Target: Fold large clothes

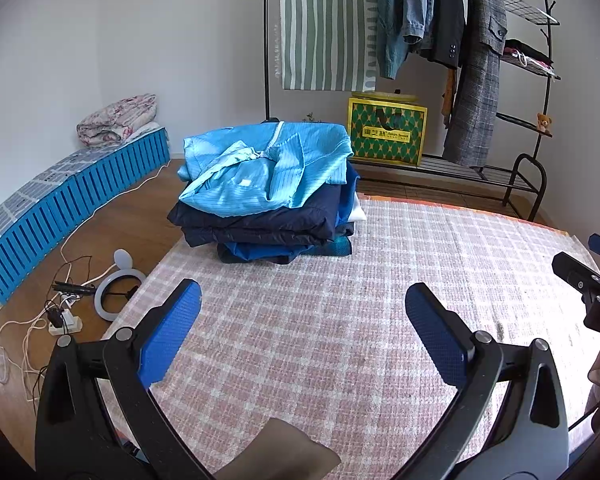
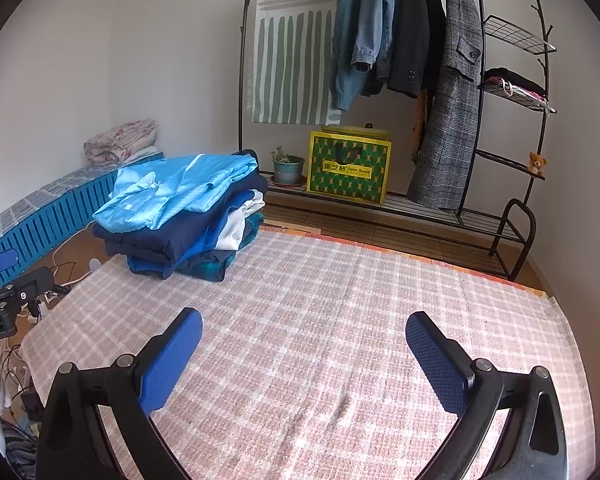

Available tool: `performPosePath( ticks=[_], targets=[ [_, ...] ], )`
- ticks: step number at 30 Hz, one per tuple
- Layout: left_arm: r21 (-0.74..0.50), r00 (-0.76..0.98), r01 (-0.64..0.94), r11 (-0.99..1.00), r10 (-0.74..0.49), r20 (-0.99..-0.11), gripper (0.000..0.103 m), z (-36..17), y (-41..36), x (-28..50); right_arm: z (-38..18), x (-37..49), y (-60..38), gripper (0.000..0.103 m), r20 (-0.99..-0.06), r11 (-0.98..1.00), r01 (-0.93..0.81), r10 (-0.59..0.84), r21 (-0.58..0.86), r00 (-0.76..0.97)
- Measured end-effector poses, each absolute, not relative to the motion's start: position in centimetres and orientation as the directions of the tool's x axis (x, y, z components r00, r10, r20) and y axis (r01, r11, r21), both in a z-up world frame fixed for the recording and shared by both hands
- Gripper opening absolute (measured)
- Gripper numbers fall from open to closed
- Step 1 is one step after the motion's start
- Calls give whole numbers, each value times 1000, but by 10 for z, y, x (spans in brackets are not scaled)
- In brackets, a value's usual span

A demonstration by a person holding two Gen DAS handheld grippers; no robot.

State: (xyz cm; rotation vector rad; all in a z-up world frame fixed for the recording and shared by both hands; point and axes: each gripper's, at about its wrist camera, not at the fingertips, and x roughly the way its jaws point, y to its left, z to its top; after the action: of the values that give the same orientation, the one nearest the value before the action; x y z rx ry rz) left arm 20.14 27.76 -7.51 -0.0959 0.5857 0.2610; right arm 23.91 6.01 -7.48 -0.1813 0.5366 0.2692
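A stack of folded clothes (image 1: 268,200) sits at the far left of a pink checked mat (image 1: 340,320), topped by a light blue striped garment (image 1: 268,164) over dark navy and blue pieces. The stack also shows in the right wrist view (image 2: 180,220), on the mat (image 2: 320,340). My left gripper (image 1: 303,308) is open and empty, held over the mat in front of the stack. My right gripper (image 2: 304,332) is open and empty over the mat, to the right of the stack. Each gripper's edge shows in the other's view.
A black clothes rack (image 2: 500,208) with hanging coats, a striped cloth and a green-yellow box (image 2: 348,168) stands behind the mat. A blue slatted crate (image 1: 72,208) with a folded quilt lies left. Cables, a power strip and a ring light (image 1: 116,288) lie on the wooden floor.
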Motion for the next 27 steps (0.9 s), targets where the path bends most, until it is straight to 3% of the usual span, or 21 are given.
performPosePath(
  ticks=[27],
  targets=[
    [-5,811,-278,961,232,-538,103,-73,279,199,-77,239,66,103,-533,946,-307,210,-100,820]
  ],
)
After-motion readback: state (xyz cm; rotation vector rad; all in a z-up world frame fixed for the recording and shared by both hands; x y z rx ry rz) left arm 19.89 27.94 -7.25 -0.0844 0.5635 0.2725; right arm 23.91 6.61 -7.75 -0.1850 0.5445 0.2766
